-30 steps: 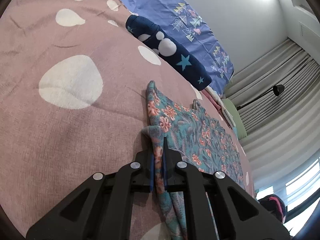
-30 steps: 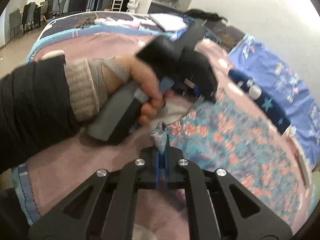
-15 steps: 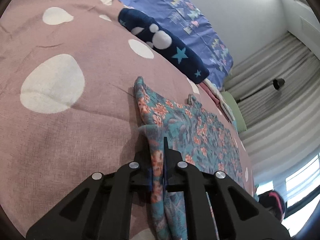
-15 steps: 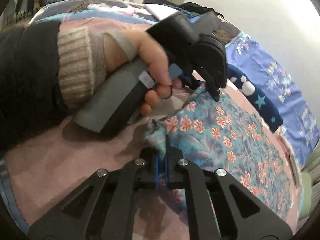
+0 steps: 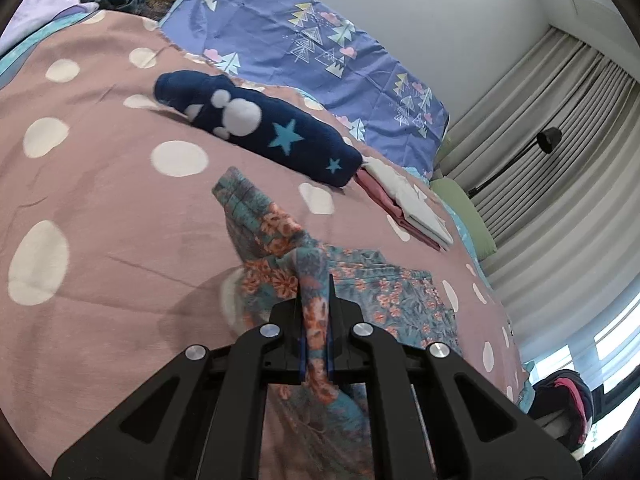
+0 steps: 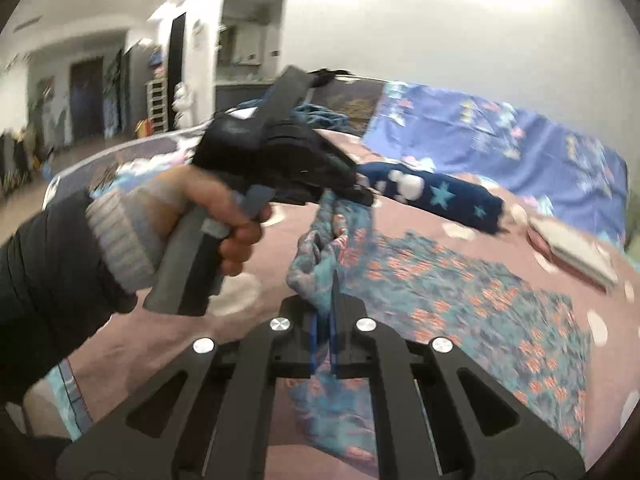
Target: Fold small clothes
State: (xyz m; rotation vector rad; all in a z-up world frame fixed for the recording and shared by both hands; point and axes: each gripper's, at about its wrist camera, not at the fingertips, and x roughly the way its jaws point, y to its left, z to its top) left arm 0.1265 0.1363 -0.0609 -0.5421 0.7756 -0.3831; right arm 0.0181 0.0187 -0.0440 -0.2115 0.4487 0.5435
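A teal floral garment (image 5: 384,292) (image 6: 460,300) lies on the pink dotted bedspread (image 5: 100,208), one edge pulled up off the bed. My left gripper (image 5: 315,280) is shut on a bunched fold of that edge; the cloth runs between its blue pads. My right gripper (image 6: 326,280) is shut on another part of the same edge. In the right wrist view the left gripper (image 6: 360,196), held by a hand (image 6: 224,216) in a ribbed cuff and dark sleeve, lifts the cloth up ahead of me.
A folded navy garment (image 5: 256,128) (image 6: 432,196) with stars and white shapes lies beyond the floral one. A folded pink and white stack (image 5: 404,208) (image 6: 572,252) sits to its right. A purple patterned pillow (image 5: 312,52) lines the wall; grey curtains (image 5: 560,160) hang right.
Both grippers have risen and moved forward with the floral edge, lifting it off the bedspread. The right gripper has rolled, and the held edge now stands bunched between the two grippers.
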